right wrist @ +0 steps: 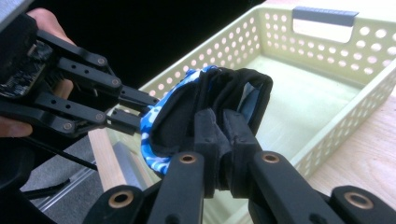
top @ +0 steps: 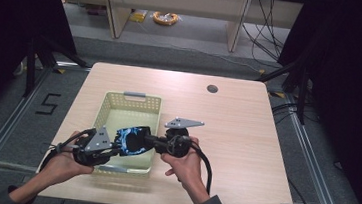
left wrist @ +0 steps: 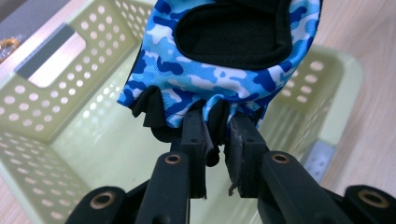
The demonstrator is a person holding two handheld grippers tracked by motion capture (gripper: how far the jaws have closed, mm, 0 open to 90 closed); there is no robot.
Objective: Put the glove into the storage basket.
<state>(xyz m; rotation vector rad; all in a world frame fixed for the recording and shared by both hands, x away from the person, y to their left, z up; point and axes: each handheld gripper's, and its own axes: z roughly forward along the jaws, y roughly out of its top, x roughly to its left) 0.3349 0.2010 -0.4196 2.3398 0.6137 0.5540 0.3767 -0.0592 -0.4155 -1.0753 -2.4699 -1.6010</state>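
Note:
A blue camouflage fingerless glove [top: 132,141] with black trim hangs above the near half of a pale green perforated basket [top: 113,106]. Both grippers hold it. My left gripper [top: 114,148] is shut on the glove's finger end [left wrist: 205,100], its jaws pinching the black finger stubs. From the right, my right gripper [top: 152,140] is shut on the black cuff edge [right wrist: 219,100]. In the right gripper view the left gripper [right wrist: 135,109] comes in from the left, gripping the blue fabric. The glove is stretched between the two grippers, clear of the basket floor.
The basket [left wrist: 56,116] has grey handles at both ends and nothing on its visible floor. It sits on a light wooden table [top: 246,138] with a round cable hole [top: 212,89] at the back. Beyond the table stand desk legs and cables on the floor.

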